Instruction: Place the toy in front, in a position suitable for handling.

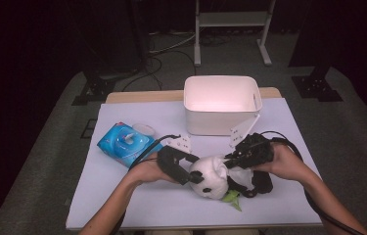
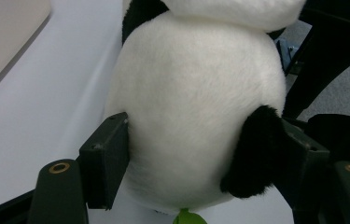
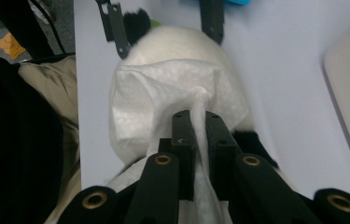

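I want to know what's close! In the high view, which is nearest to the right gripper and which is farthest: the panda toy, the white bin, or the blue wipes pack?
1. Panda toy: right at the right gripper, just left of its fingers, which pinch a white wipe draped over it.
2. White bin: behind the gripper, farther back on the table.
3. Blue wipes pack: farthest, at the table's left side.

The black-and-white plush panda toy point(image 2: 196, 107) has soft, matt, short-piled fur. Draped over it lies a thin white wet wipe point(image 3: 163, 98), crinkled and slightly translucent. The left claw point(image 2: 196, 163) and right claw point(image 3: 199, 135) are matt black hard plastic with brass-coloured rivets. The white rectangular plastic tub point(image 1: 221, 104) at 12 o'clock looks smooth. The blue wipes packet point(image 1: 127, 142) is glossy film. The pale bench point(image 1: 122, 205) is smooth and matt.
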The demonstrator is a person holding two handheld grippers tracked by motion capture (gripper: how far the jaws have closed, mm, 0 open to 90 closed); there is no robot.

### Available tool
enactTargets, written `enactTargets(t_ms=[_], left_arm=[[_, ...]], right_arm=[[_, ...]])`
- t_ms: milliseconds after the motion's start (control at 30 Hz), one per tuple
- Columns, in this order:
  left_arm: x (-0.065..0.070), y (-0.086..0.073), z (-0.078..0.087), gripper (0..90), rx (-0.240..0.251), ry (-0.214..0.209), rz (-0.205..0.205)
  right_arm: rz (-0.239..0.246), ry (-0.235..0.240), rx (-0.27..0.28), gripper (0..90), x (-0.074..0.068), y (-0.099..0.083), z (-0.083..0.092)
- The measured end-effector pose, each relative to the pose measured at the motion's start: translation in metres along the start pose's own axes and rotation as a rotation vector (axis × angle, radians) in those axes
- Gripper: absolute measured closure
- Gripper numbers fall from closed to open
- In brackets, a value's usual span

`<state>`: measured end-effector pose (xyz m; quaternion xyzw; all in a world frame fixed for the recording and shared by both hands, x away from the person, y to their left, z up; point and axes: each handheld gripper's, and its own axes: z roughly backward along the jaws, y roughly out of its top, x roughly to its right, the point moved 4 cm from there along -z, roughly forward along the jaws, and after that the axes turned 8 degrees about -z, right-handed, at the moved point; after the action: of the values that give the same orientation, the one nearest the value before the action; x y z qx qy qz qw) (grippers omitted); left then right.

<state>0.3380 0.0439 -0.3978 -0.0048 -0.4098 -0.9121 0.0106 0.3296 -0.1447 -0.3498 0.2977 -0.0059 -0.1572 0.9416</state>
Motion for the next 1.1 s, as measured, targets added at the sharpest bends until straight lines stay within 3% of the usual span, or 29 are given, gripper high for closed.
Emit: enactTargets(t_ms=[233, 533, 667, 833, 1100], left_arm=[[-0.002, 0.000, -0.001, 28.7, 0.012, 0.002, 0.010], [-0.001, 0.000, -0.001, 27.0, 0.013, 0.006, 0.013], [0.001, -0.002, -0.001, 25.7, 0.015, 0.003, 0.013], [0.002, 0.000, -0.002, 25.3, -0.010, 0.010, -0.008], [0.001, 0.001, -0.002, 22.4, -0.020, 0.010, -0.007]], right_arm=[[0.023, 0.009, 0.010, 83.6, -0.003, 0.015, -0.006], [0.036, 0.061, 0.031, 83.6, -0.006, 0.035, -0.016], [0.063, 0.072, 0.026, 83.5, -0.009, 0.041, -0.022], [0.054, 0.066, 0.017, 83.6, -0.007, 0.038, -0.018], [0.013, 0.003, -0.016, 83.5, 0.005, 0.018, -0.003]])
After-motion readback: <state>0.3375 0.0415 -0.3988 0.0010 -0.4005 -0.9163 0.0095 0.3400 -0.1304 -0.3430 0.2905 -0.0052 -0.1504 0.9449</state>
